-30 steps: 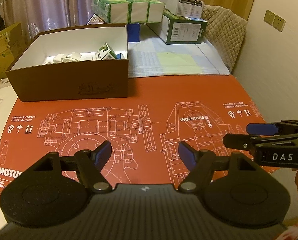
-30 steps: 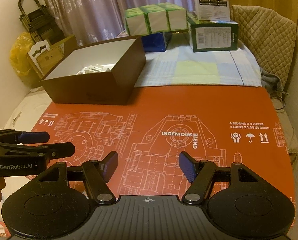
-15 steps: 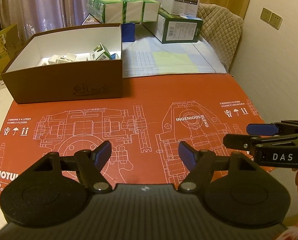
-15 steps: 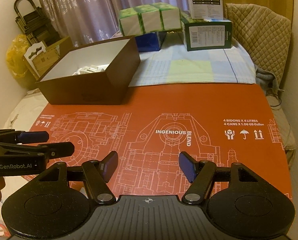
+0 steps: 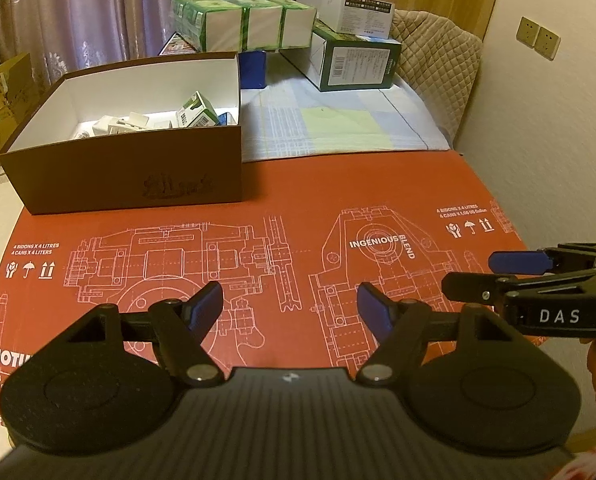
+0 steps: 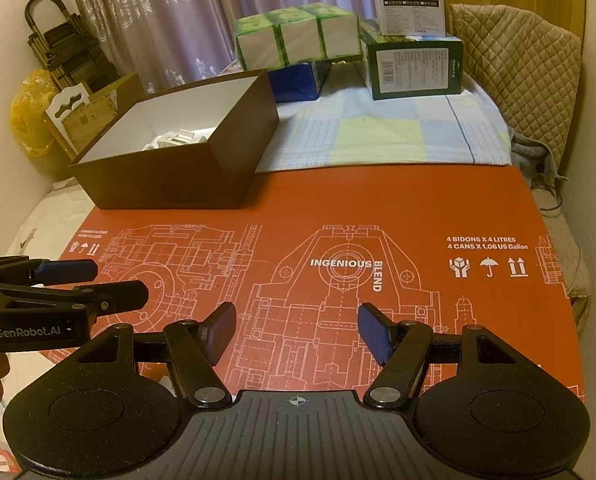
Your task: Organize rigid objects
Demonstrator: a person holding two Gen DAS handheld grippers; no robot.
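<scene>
Red mat [image 5: 298, 200], brown box [image 5: 138, 176] beyond left hand-held gripper [image 5: 290, 304], apart

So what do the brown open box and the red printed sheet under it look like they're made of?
The brown open box looks like matte cardboard: thin straight walls, white inside, an embossed emblem on the front. The red printed sheet looks like flattened carton board, judging by its printed handling symbols and flat matte surface, though that's uncertain.
</scene>
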